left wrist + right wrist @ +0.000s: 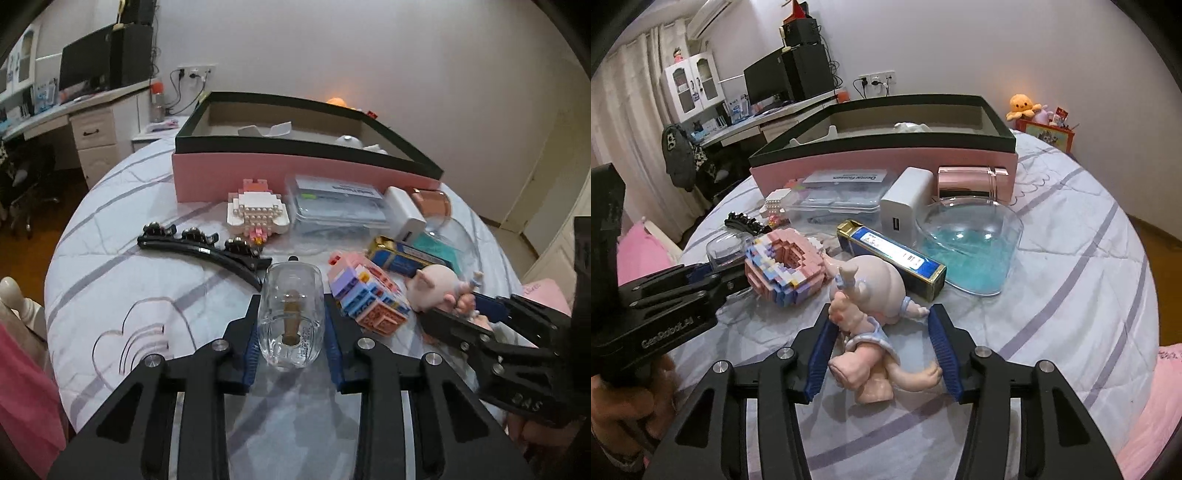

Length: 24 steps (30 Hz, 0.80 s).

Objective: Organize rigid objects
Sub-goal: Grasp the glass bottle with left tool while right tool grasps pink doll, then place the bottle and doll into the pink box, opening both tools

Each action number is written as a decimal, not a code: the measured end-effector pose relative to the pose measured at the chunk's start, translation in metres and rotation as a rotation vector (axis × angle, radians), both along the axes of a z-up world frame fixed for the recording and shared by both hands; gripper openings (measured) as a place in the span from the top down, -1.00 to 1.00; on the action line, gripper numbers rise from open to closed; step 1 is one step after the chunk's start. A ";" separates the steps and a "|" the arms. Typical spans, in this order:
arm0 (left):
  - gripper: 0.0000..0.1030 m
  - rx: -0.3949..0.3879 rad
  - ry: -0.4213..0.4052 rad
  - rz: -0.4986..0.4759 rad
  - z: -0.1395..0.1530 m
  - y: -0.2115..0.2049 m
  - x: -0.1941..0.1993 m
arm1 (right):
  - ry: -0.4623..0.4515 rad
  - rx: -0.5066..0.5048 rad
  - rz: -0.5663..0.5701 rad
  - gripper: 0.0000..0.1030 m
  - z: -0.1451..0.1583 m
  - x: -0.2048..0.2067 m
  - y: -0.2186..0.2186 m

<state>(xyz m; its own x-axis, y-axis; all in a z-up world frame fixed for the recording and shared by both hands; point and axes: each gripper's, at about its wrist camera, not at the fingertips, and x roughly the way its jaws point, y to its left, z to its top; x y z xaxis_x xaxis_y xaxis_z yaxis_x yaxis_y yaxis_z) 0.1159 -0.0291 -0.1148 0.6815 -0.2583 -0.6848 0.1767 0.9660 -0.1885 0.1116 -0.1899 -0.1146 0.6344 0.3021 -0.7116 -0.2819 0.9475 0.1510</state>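
Note:
My left gripper (pixel 290 325) is shut on a clear glass bottle (pixel 290 317) with a cork inside, low over the bed. It also shows in the right wrist view (pixel 713 273). My right gripper (pixel 881 336) is open around a pink doll figure (pixel 871 317) lying on the bedsheet; the left pad touches it, the right pad stands a little apart. The doll shows in the left wrist view (pixel 439 290). A pink box with a black rim (pixel 295 162) stands behind, open-topped, with a few white items inside.
On the bed lie a pink-blue block model (pixel 369 295), a white block figure (pixel 258 214), a black hair clip (pixel 199 247), a clear plastic case (pixel 336 203), a white charger (pixel 905 203), a blue-gold box (pixel 894 258), a heart-shaped clear dish (pixel 967 243) and a rose-gold jar (pixel 971 181).

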 end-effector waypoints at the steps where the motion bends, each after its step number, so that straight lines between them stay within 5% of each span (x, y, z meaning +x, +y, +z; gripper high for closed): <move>1: 0.41 0.000 -0.009 -0.003 0.002 0.002 -0.005 | 0.003 0.015 0.004 0.01 0.000 -0.003 -0.002; 8: 0.41 0.013 -0.074 -0.002 0.021 0.015 -0.031 | 0.022 0.127 0.034 0.01 0.007 -0.016 -0.009; 24: 0.41 0.009 -0.204 0.008 0.078 0.026 -0.024 | -0.098 0.119 0.084 0.00 0.072 0.005 0.002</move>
